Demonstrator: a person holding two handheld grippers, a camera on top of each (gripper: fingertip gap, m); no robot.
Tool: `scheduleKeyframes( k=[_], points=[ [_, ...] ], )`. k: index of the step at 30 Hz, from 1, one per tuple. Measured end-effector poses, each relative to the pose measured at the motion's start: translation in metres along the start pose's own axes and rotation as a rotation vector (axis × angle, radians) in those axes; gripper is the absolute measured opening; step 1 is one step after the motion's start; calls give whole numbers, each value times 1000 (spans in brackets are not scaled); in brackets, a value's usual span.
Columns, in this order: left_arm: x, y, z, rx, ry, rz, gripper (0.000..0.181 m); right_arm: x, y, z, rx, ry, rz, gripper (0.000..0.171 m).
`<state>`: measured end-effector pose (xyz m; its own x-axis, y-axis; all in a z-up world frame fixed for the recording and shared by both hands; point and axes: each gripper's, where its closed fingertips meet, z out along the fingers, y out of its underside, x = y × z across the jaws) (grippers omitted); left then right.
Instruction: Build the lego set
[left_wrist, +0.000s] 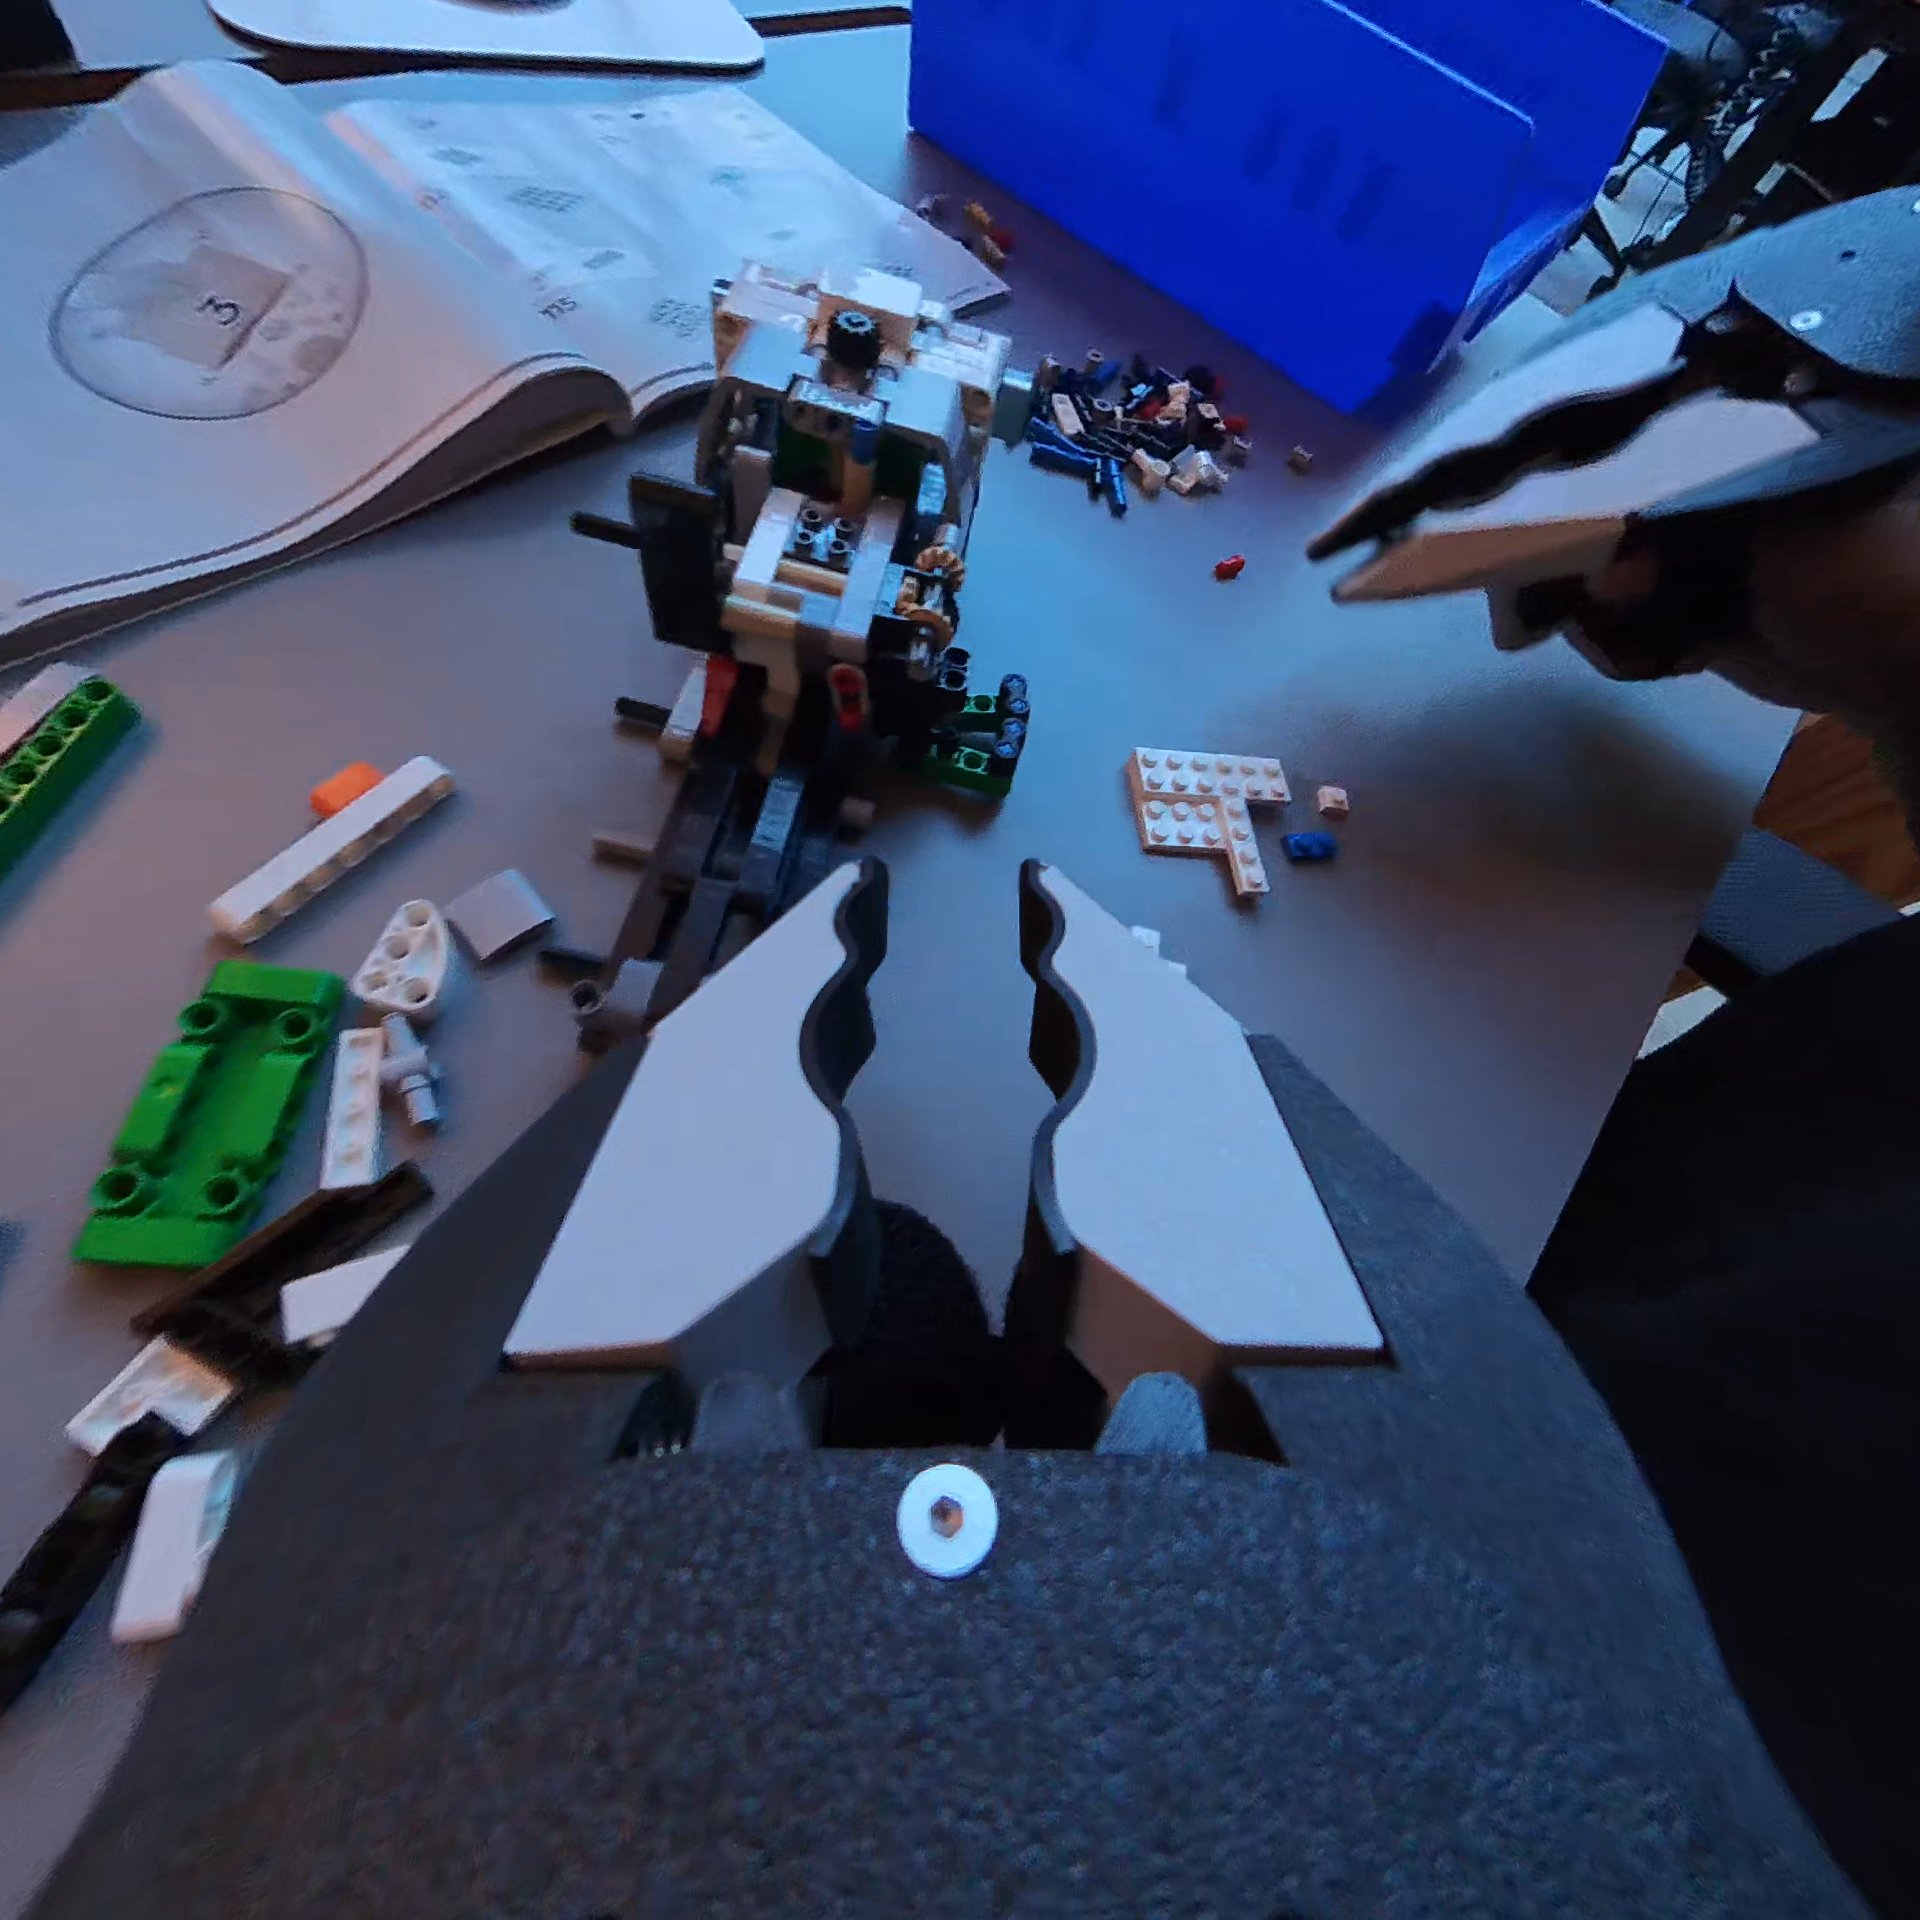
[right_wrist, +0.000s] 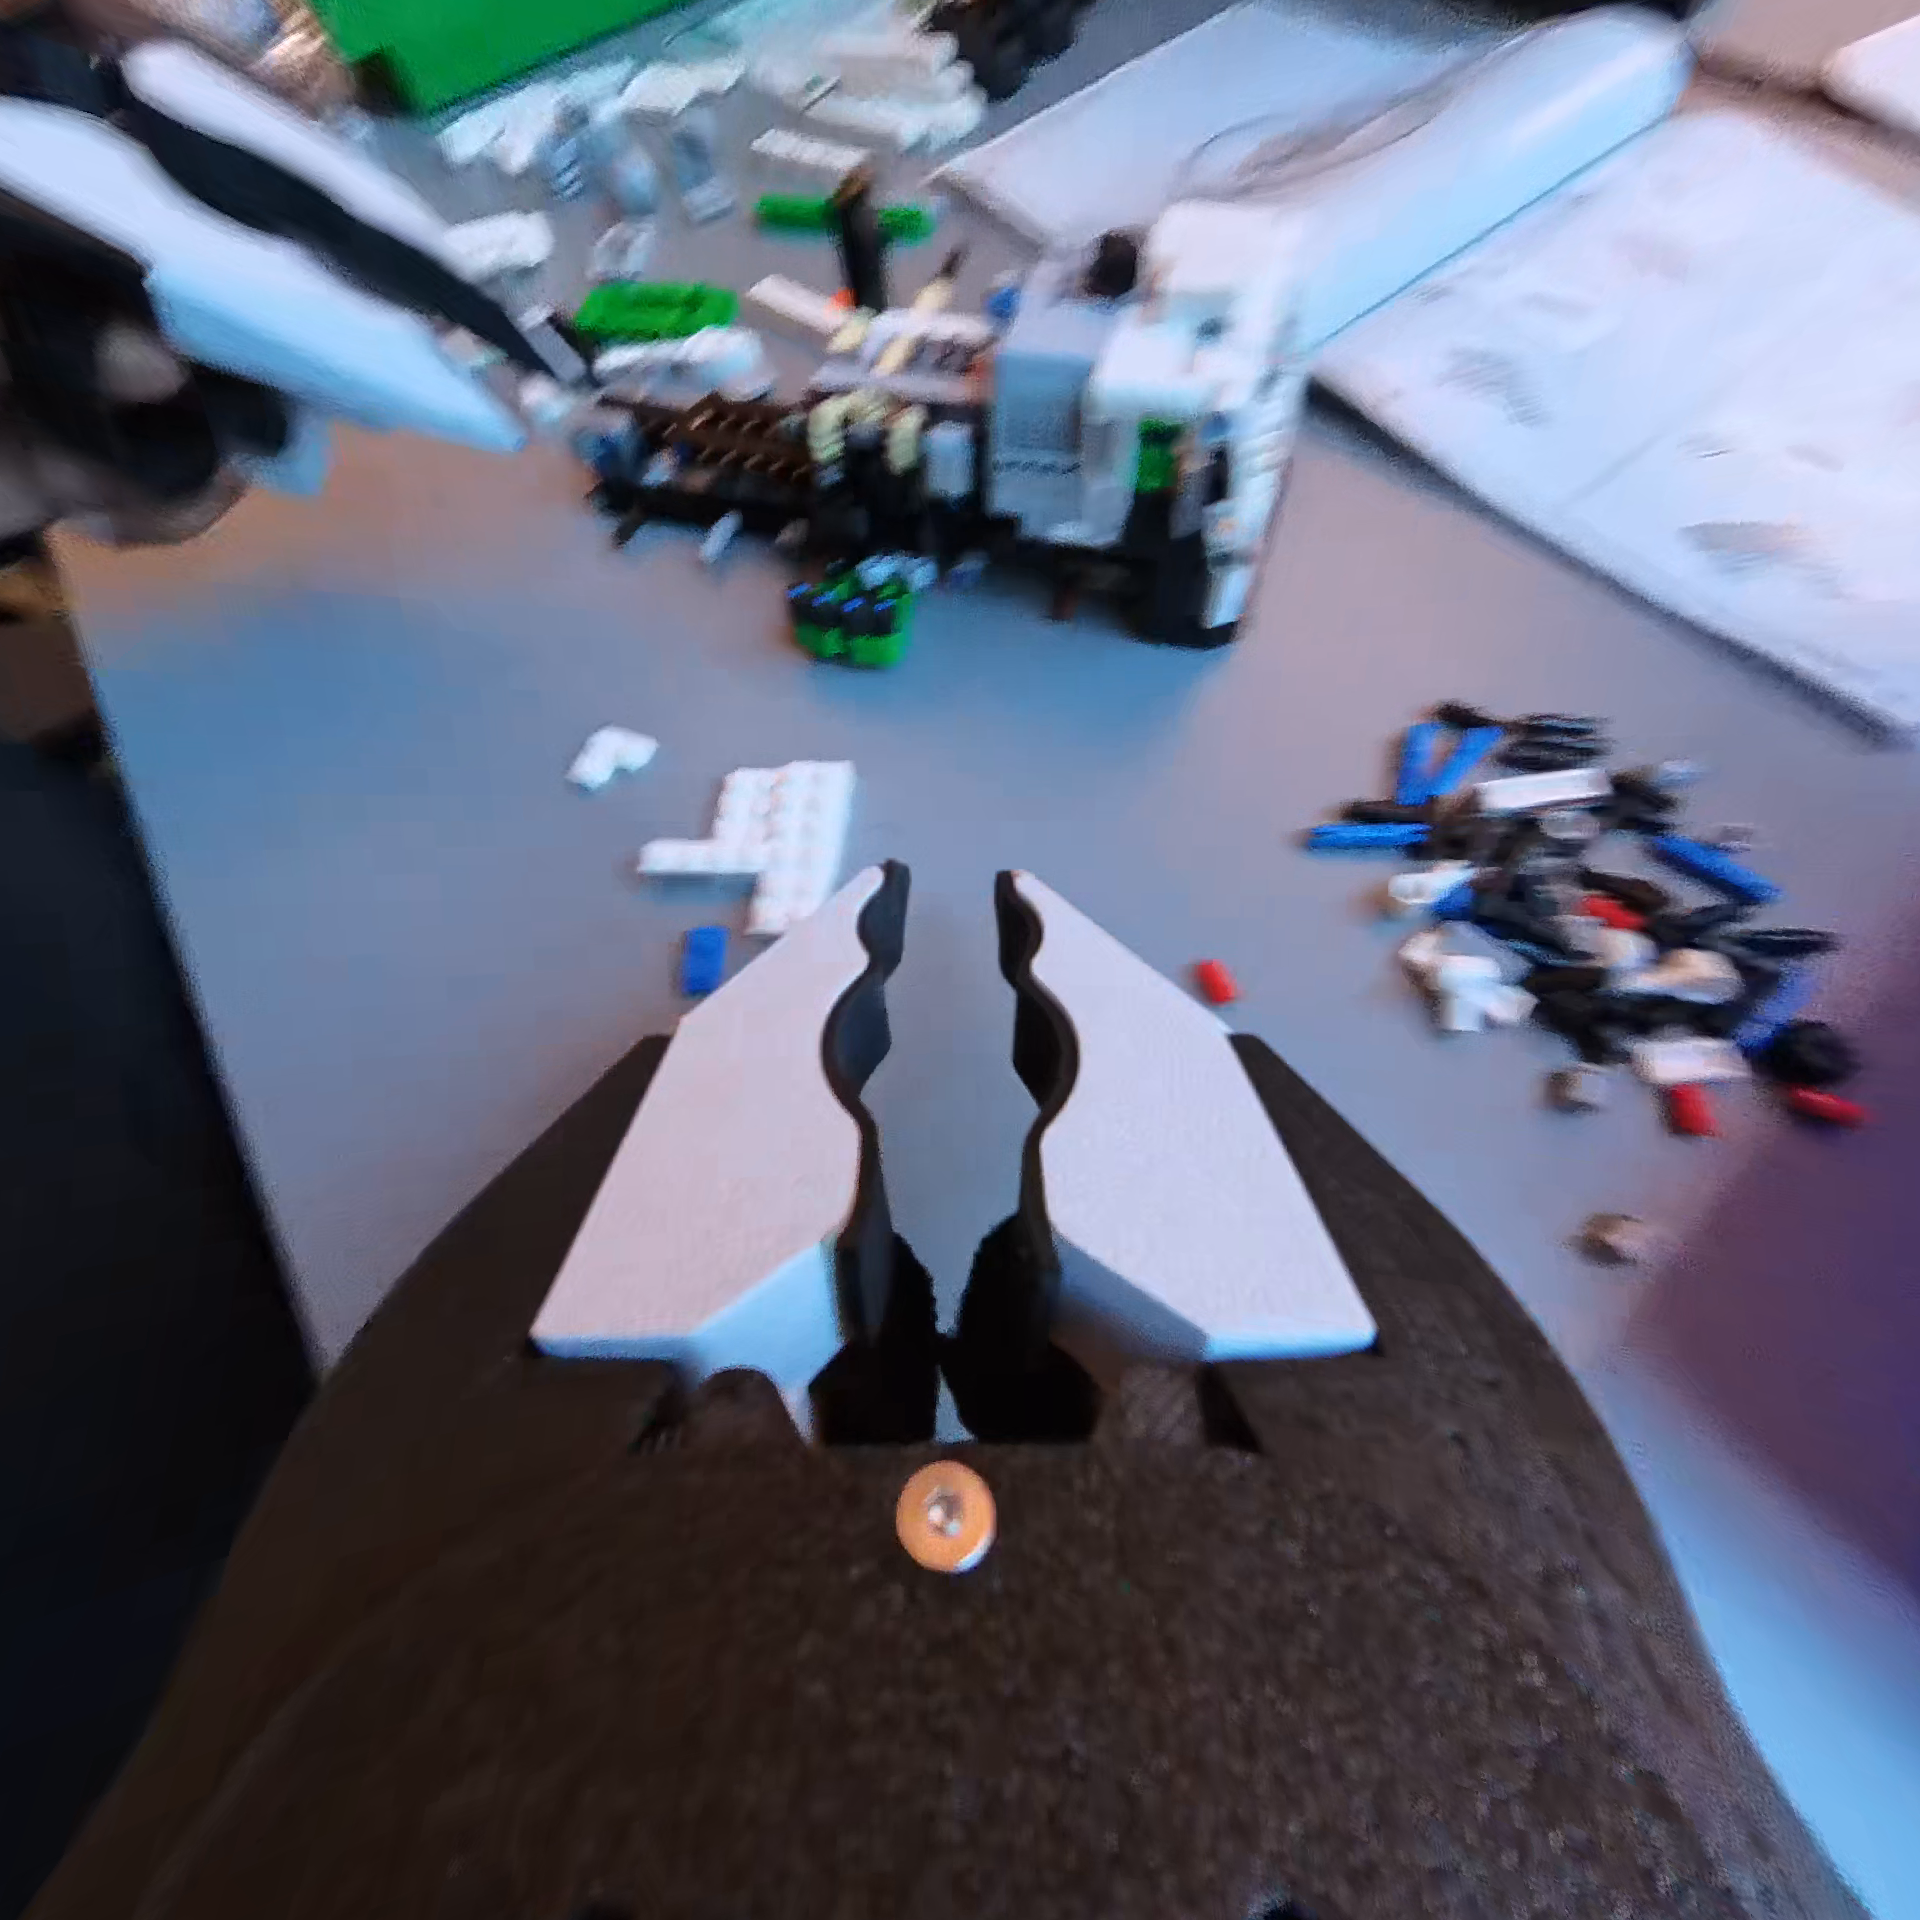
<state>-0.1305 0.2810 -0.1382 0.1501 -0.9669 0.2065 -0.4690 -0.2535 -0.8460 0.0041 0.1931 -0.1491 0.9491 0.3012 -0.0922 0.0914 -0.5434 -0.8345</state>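
Two grippers are in my feeds, and neither carries anything. On my left wrist view, the left gripper (left_wrist: 954, 883) hovers low over the grey worktop (left_wrist: 1455, 1039) with a narrow gap between its fingers, nothing in it; its tips sit just beside the black chassis end of the half-built lego model (left_wrist: 821, 540). The model stands mid-worktop, its white and grey cab end toward the open instruction booklet (left_wrist: 312, 343), which lies along the far left edge. A blue bin (left_wrist: 1226, 177) stands at the far right corner. Just in front of the bin lies a heap of small pins and connectors (left_wrist: 1138, 431), with a lone red piece (left_wrist: 1229, 567) nearer to me.

Right of the model sits a white L-shaped plate (left_wrist: 1205, 810), studs up, with a small blue piece (left_wrist: 1309, 847) just beside it. Along the left edge I see a green studded plate (left_wrist: 208, 1112), a white beam (left_wrist: 332, 847), an orange piece (left_wrist: 346, 787) touching that beam, and a green beam (left_wrist: 57, 748).

My right wrist view is blurred. The right gripper (right_wrist: 951, 878) hangs above the worktop with its fingers slightly apart and empty, near the L-shaped plate (right_wrist: 774, 836). From the left camera, though, its tips look nearly closed, so I cannot tell its exact opening.
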Motion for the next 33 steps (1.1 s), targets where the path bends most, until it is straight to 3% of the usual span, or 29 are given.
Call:
scheduleKeyframes(
  k=[1, 8, 17, 25, 29, 33],
  points=[
    [3, -1, 4, -6, 1, 5, 23, 14, -5, -2, 42, 62, 7, 16],
    [15, -8, 25, -55, -11, 33, 23, 70, -33, -24, 320, 222, 89, 16],
    [29, 3, 38, -145, -44, 135, 23, 82, -49, -47, 478, 286, 70, 12],
    [48, 5, 36, -127, 54, 169, 25, 56, -41, -36, 397, 209, 10, 12],
    [80, 6, 32, -98, 179, 247, 25, -29, -6, -15, 103, -185, -95, 13],
    [92, 15, 36, -123, 208, 286, 24, -57, 24, 9, -66, -181, -168, 12]
  ],
)
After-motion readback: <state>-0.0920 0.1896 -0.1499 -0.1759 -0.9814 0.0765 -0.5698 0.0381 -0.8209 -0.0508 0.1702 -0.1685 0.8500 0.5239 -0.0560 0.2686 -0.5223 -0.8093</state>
